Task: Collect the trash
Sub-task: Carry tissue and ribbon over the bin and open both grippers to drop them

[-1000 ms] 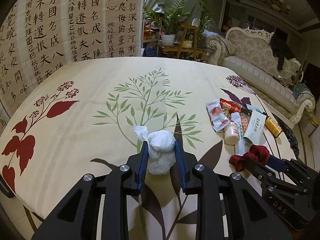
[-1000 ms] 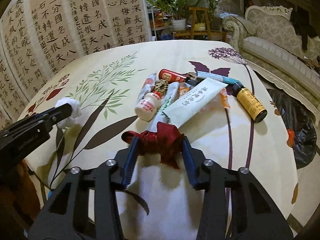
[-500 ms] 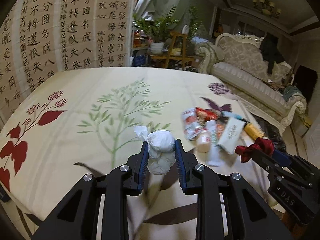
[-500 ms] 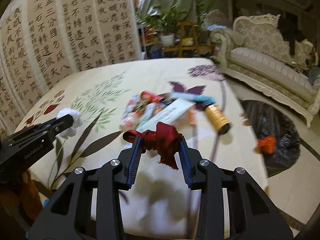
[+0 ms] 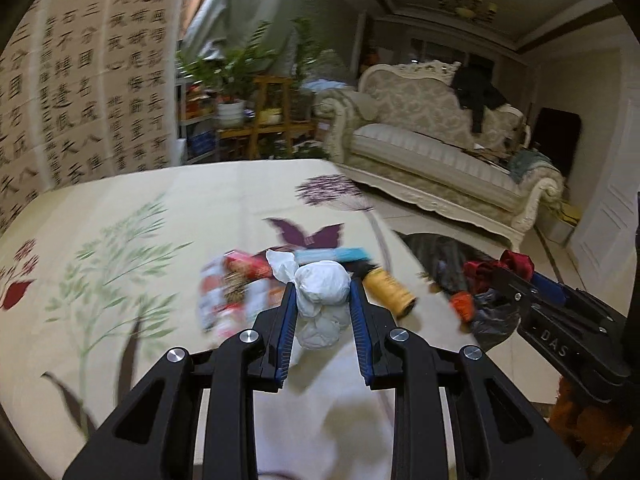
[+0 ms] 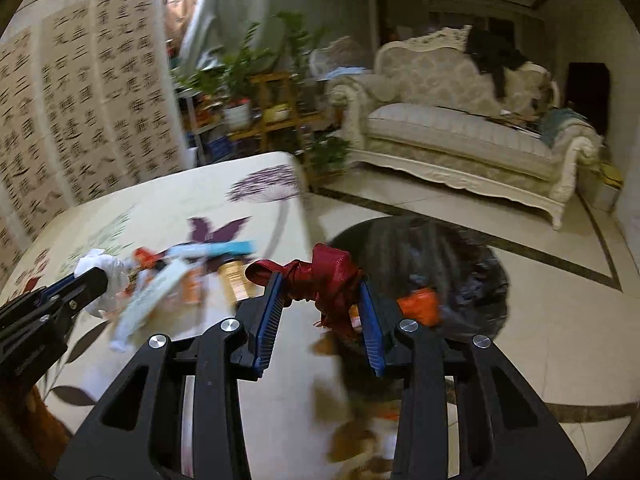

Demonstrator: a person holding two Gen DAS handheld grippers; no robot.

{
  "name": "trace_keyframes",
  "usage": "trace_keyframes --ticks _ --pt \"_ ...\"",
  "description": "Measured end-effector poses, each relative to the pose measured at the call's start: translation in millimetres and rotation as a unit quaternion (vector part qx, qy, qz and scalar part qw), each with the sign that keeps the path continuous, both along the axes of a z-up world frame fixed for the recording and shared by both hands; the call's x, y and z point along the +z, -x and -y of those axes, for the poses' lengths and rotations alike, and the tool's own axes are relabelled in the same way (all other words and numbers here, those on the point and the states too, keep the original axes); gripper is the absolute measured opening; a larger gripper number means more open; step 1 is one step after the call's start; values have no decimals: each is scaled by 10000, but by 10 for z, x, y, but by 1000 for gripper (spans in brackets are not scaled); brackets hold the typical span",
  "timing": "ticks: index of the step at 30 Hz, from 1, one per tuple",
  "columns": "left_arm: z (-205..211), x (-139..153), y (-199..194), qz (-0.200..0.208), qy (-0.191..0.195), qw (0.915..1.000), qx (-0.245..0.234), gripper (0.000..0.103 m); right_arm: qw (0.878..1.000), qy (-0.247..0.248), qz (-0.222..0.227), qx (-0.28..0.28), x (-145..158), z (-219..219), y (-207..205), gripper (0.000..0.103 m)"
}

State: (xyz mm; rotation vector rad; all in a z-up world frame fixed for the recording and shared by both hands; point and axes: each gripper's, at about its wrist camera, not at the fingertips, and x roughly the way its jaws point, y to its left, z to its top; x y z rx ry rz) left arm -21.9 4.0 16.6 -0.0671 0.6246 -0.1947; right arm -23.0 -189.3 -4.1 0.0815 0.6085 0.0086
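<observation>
Two claws clamped | left claw (image 5: 323, 300): white wad (image 5: 322, 286) | right claw (image 6: 320, 298): red ribbon (image 6: 320, 276)

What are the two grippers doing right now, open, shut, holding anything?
Left gripper: shut on the white tissue wad.
Right gripper: shut on the red ribbon.

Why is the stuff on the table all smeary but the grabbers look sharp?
Left wrist view: the trash pile smears with motion, while the white wad in the left gripper stays crisp. Right wrist view: same, red cloth sharp in the right gripper.
</observation>
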Motion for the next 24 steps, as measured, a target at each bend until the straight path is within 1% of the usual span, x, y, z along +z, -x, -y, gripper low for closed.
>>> trace_keyframes --ticks 5,12,20,24 --pt "348 14 -207 26 -43 9997 -249 27 9995 -22 -13 -323 -52 327 -146 36" --pt "744 -32 -476 3 -167 9985 -530 27 9984 -52 -70 -552 -146 632 -354 36" --pt "1137 -139 -804 -132 -400 9963 -751 27 9971 -163 -184 -719 -272 877 -585 36" --pt "1288 -203 -903 -189 -507 9956 -771 28 9966 -183 -246 -768 -331 958 -686 36"
